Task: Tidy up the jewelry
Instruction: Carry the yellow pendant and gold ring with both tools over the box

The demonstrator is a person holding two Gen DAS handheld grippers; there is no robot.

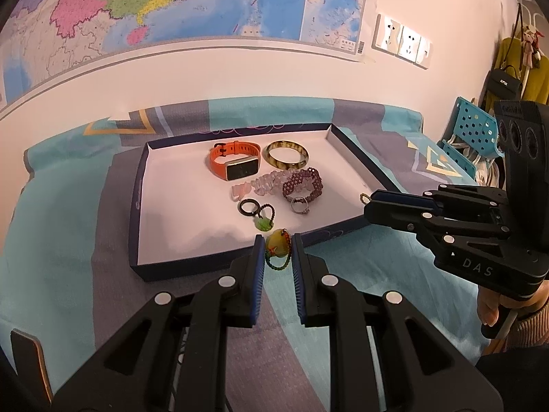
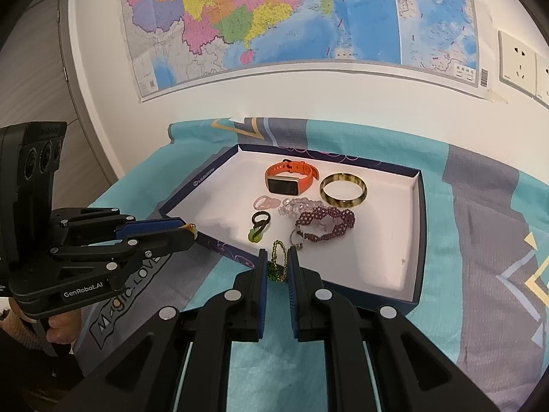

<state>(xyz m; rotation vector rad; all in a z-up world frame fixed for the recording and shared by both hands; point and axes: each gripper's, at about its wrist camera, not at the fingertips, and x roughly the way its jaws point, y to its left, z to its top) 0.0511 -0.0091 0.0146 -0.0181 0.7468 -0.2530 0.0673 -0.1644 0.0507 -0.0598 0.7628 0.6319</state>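
"DAS" on right tongs; "GenRobot.AI" on left tongs.

Both views are evenly and fairly brightly lit by soft indoor light. The white floor of the tray is washed out, and faint shadows lie beside the jewellery. A glare patch blows out the wall sockets in the left view. Fisheye distortion bends the map border and the wall into curves, and black vignetting fills the corners. The centre is sharp; detail is soft and smeared toward the edges.
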